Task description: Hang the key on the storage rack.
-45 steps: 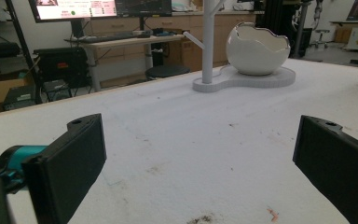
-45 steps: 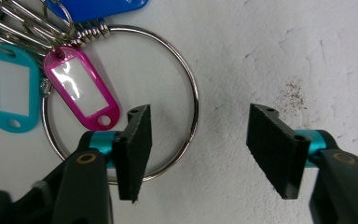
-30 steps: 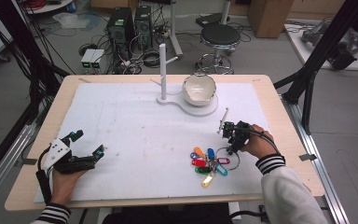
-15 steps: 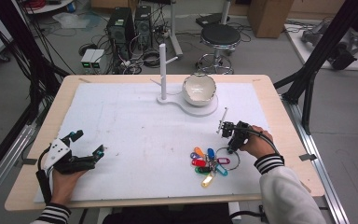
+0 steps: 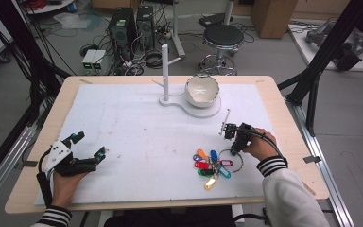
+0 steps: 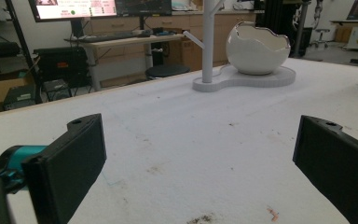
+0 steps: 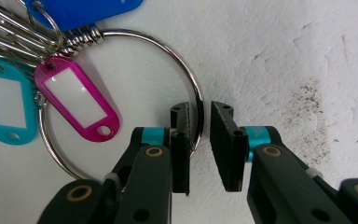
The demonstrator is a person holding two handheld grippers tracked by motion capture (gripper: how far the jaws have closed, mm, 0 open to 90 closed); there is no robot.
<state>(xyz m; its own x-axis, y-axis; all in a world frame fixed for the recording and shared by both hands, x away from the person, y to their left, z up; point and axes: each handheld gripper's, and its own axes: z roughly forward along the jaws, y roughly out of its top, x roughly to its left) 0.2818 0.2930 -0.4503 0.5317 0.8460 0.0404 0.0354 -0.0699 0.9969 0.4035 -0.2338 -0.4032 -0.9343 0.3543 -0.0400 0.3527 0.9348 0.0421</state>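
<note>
- The right claw [image 7: 199, 140] is open a little, with the big metal ring [image 7: 121, 100] seemingly between its jaws (not pinched).
- The left claw [image 6: 200, 168] is spread wide, far from it.

We see a pale wooden surface [image 5: 283, 118] with a matt white sheet [image 5: 137, 123] laid on it; up close that sheet looks rough, grainy and lightly soiled with dark specks. The key ring [image 7: 189, 88] is polished metal, thin and shiny, as are the small split rings [image 7: 9, 32] bunched on it. The key tags, a pink one [image 7: 77, 100], a teal one [image 7: 2, 105] and a blue one [image 7: 81, 9], are glossy translucent plastic with white paper inserts. The right gripper [image 7: 200, 135] has matt black plastic jaws with teal anodised metal collars. The broken-egg bowl [image 6: 256, 46] looks like smooth, glossy white ceramic on a matt white stand [image 6: 242, 81].
</note>
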